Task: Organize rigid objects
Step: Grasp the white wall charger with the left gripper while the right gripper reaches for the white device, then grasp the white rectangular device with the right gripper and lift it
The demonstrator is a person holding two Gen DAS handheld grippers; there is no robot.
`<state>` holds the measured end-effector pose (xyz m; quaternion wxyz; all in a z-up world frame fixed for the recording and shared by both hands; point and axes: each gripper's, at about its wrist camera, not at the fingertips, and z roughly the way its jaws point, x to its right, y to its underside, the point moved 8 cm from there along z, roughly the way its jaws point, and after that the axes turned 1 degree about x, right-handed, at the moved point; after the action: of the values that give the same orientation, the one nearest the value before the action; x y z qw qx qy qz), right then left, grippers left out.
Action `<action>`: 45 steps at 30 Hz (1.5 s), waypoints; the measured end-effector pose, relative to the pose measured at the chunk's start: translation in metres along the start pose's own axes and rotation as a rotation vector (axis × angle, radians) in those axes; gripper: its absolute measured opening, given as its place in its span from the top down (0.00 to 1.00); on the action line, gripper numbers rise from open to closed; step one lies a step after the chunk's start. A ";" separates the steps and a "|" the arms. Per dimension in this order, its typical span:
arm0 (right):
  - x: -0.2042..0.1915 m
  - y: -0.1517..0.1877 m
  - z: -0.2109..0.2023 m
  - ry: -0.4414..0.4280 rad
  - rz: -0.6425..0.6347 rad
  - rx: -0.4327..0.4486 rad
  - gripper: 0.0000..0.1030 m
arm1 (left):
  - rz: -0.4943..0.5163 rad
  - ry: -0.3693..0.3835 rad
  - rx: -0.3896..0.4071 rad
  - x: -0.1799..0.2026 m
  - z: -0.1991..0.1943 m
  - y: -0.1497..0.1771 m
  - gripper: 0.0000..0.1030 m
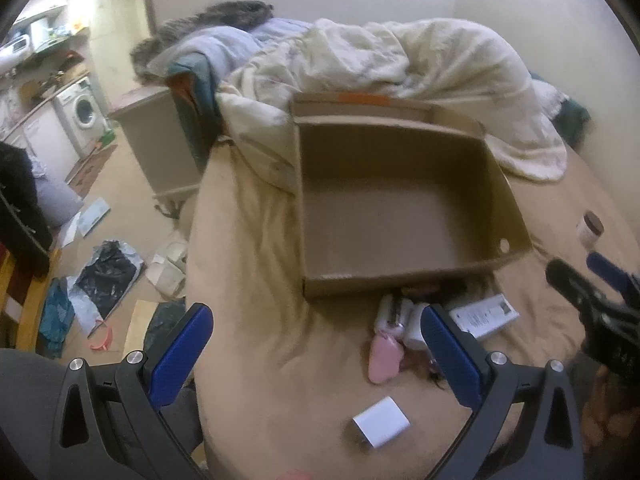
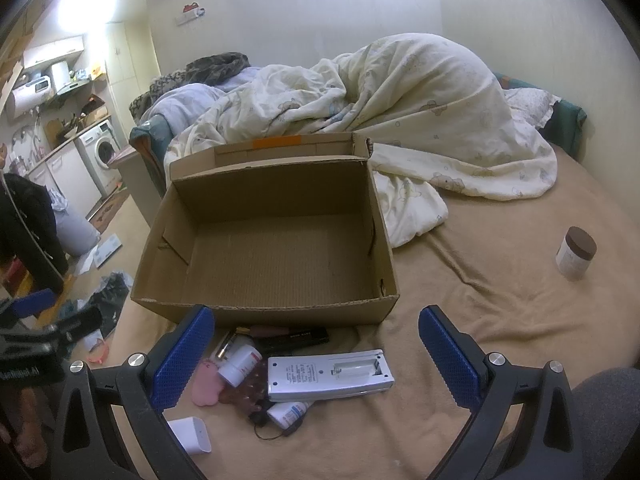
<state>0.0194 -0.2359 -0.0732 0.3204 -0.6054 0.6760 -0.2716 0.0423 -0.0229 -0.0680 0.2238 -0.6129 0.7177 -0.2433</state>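
Left wrist view: the left gripper [image 1: 316, 344] hovers above the tan bed sheet [image 1: 256, 264] with its blue fingers spread wide and nothing between them. At 12 o'clock of it sits an open cardboard box [image 1: 516, 224], lid flap folded back, with only bare cardboard visible inside. Just against the box's near wall lies a heap of small items; a pink object [image 1: 385, 358] and a white remote [image 1: 484, 316] show, the rest blurred. A small white box [image 1: 382, 421] lies apart at 6 o'clock of the heap. At 3 o'clock the right gripper [image 1: 592, 280] enters, and beyond it stands a brown-lidded jar [image 1: 590, 229]. A cream duvet [image 1: 420, 68] is bunched behind the box.

Right wrist view: the right gripper [image 2: 316, 344] is also wide open and holds nothing. The cardboard box [image 2: 256, 314] at 12 o'clock shows a bare floor. Before its near wall lie the white remote [image 2: 332, 374], battery bay exposed, a white bottle [image 2: 240, 365], a pink object [image 2: 205, 388], a dark stick-like item [image 2: 292, 335] and a small tube [image 2: 287, 413]. The white box [image 2: 192, 434] lies at 7 o'clock, the jar [image 2: 575, 254] well apart at 3 o'clock.
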 end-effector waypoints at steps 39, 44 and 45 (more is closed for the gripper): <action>0.064 0.048 0.038 -0.145 0.428 -0.330 0.00 | 0.291 0.127 -0.637 0.067 0.103 0.130 0.47; 0.056 0.079 0.062 -0.265 0.630 -0.492 0.00 | 0.189 0.101 -0.586 0.041 0.096 0.100 0.47; 0.055 0.087 0.067 -0.278 0.697 -0.516 0.00 | 0.174 0.094 -0.573 0.037 0.096 0.096 0.47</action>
<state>0.0112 -0.2787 -0.1876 0.3191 -0.4325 0.8355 0.1139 0.0223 -0.0539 -0.2034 0.0283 -0.5755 0.8164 -0.0388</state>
